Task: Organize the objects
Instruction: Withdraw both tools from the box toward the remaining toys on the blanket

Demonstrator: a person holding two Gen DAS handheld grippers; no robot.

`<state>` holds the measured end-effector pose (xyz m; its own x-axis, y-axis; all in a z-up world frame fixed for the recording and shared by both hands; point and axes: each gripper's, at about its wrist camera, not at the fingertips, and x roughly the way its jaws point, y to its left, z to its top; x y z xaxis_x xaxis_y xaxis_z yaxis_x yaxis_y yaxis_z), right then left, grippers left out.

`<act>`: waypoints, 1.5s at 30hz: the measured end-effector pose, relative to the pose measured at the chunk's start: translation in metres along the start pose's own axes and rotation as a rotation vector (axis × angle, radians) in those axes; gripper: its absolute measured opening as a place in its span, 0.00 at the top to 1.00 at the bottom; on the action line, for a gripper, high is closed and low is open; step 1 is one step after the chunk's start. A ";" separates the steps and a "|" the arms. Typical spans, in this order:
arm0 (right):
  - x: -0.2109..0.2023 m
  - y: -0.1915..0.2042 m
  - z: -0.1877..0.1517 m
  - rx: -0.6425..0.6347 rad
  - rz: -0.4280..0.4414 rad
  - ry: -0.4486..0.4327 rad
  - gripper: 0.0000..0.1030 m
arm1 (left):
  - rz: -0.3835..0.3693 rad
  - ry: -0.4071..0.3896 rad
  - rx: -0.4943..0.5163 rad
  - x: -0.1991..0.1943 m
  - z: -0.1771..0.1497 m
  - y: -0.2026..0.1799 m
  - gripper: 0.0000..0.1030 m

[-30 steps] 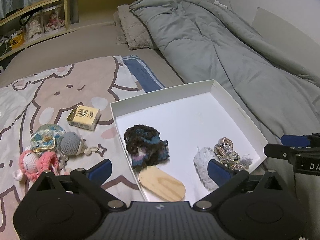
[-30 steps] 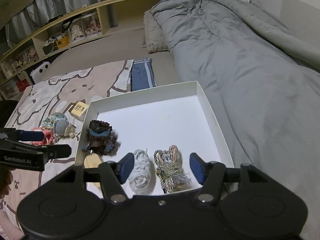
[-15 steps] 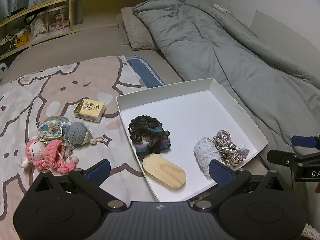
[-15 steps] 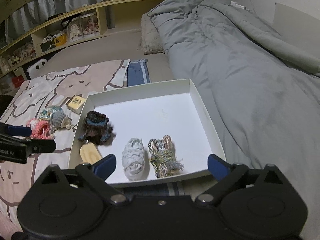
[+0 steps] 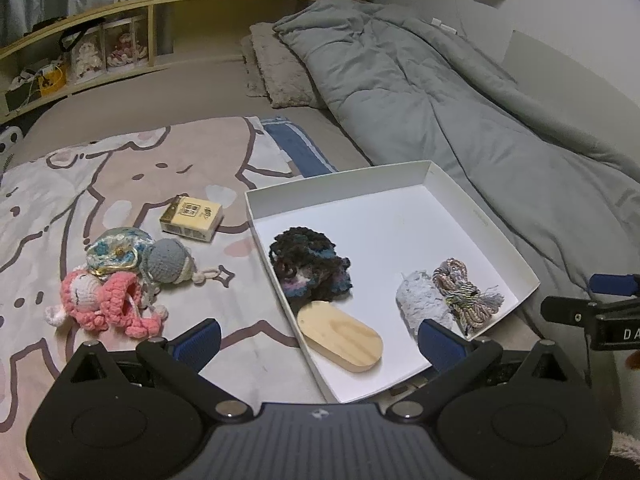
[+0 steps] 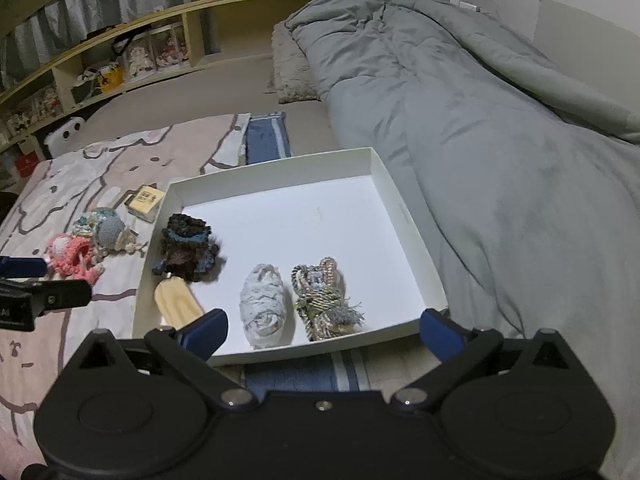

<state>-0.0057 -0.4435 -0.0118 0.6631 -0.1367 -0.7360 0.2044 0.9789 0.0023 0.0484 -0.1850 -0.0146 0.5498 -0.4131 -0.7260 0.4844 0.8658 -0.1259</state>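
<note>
A white box lid (image 5: 256, 208) (image 6: 412, 236) lies on the bed. In it are a dark crocheted piece (image 5: 310, 266) (image 6: 186, 248), a wooden oval (image 5: 340, 336) (image 6: 176, 304), a white yarn roll (image 5: 422, 304) (image 6: 262, 306) and a multicolour yarn skein (image 5: 464, 292) (image 6: 322, 296). Left of it on the blanket lie a yellow card box (image 5: 191, 214) (image 6: 145, 202), a grey-blue crocheted toy (image 5: 132, 254) (image 6: 105, 227) and a pink crocheted octopus (image 5: 100, 300) (image 6: 72, 256). My left gripper (image 5: 318, 340) is open and empty before the lid's near left corner. My right gripper (image 6: 322, 330) is open and empty at its near edge.
A rumpled grey duvet (image 5: 460, 92) (image 6: 500, 120) covers the right side of the bed. A pillow (image 5: 280, 68) lies at the head. A wooden shelf (image 5: 80, 56) with dolls runs along the back. A blue striped cloth (image 6: 264, 136) lies behind the lid.
Both grippers have drawn back and up from the lid. The right gripper has opened wider and stands clear of the yarn. The objects have not moved.
</note>
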 end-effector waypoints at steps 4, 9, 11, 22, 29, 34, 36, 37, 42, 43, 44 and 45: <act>0.003 0.003 0.002 -0.001 -0.001 -0.004 0.00 | -0.002 -0.022 -0.004 -0.003 -0.001 0.009 0.00; 0.007 0.013 0.009 -0.028 -0.006 -0.017 0.00 | 0.025 -0.031 -0.014 -0.009 0.001 0.026 0.00; 0.009 0.021 0.012 -0.044 0.002 -0.018 0.00 | 0.036 -0.036 -0.022 -0.013 0.001 0.036 0.00; 0.016 0.070 0.047 -0.085 0.098 -0.062 0.00 | 0.177 -0.056 -0.114 -0.031 0.005 0.103 0.00; 0.026 0.108 0.067 -0.086 0.171 -0.082 0.00 | 0.262 -0.062 -0.215 -0.039 0.001 0.146 0.00; 0.035 0.132 0.076 -0.068 0.221 -0.093 0.00 | 0.315 -0.063 -0.279 -0.039 -0.005 0.171 0.00; 0.039 0.141 0.079 -0.059 0.236 -0.094 0.00 | 0.332 -0.072 -0.294 -0.039 -0.007 0.179 0.00; 0.042 0.146 0.081 -0.055 0.245 -0.092 0.00 | 0.340 -0.078 -0.303 -0.039 -0.008 0.183 0.00; 0.054 0.169 0.087 -0.059 0.260 -0.093 0.00 | 0.343 -0.123 -0.307 -0.038 -0.015 0.195 0.00; 0.056 0.174 0.088 -0.061 0.264 -0.094 0.00 | 0.348 -0.129 -0.301 -0.036 -0.016 0.195 0.01; 0.058 0.178 0.089 -0.060 0.270 -0.095 0.00 | 0.349 -0.131 -0.296 -0.035 -0.017 0.195 0.02; 0.061 0.182 0.090 -0.057 0.273 -0.092 0.00 | 0.343 -0.132 -0.291 -0.033 -0.018 0.194 0.05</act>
<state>0.1364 -0.2870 0.0049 0.7513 0.1219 -0.6487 -0.0296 0.9880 0.1514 0.1120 0.0021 -0.0269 0.7358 -0.1049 -0.6690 0.0585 0.9941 -0.0916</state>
